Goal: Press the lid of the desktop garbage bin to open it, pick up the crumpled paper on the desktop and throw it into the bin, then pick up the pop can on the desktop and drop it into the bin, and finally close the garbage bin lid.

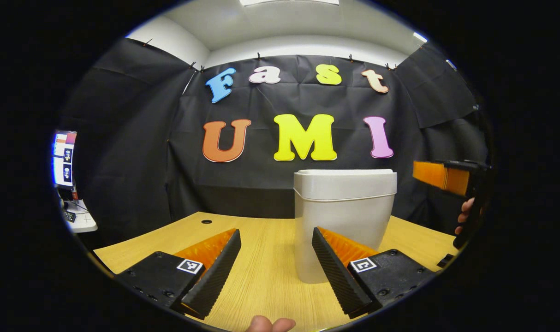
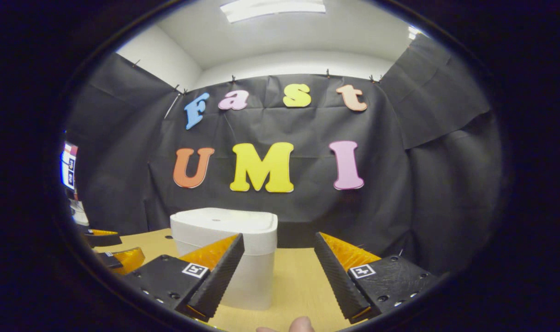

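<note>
Both grippers up off the tabletop, bin lid down.

Left gripper wide, nothing betw. its fingers, low over the light wood tabletop; white plastic desktop garbage bin upright just ahead, a bit right of centre, lid flat on top. Right gripper at far right of left gripper view, higher than the bin rim, hand on its grip. In right gripper view, right gripper also wide & empty, bin ahead-left, partly behind one finger; left gripper at far left edge.
</note>
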### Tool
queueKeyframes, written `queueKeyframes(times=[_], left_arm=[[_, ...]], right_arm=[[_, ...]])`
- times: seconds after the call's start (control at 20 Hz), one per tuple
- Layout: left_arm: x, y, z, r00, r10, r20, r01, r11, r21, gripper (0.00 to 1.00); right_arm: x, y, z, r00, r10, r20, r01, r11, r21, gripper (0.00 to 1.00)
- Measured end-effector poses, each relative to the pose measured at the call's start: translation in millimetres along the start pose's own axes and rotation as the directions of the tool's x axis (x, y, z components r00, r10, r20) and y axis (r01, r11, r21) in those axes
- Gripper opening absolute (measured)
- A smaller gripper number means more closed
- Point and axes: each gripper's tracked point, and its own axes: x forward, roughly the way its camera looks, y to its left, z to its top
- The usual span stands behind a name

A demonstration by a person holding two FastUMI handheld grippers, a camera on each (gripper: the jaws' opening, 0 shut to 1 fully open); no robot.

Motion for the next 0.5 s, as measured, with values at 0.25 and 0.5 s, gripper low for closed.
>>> queueKeyframes(times=[0.25, 0.5], left_arm=[[1.8, -17.7, 28.7, 0.999, -0.005, 0.034, 0.004, 1.0, 0.012, 0.99], [-2.3, -30.5, 26.5, 1.0, -0.001, 0.014, 0.001, 1.0, 0.026, 0.99]], right_arm=[[-7.8, -13.7, -13.7, 1.0, -0.016, -0.002, 0.016, 1.0, -0.02, 0.95], [-15.5, -20.8, -35.6, 0.999, -0.003, -0.033, 0.003, 1.0, -0.006, 0.95]])
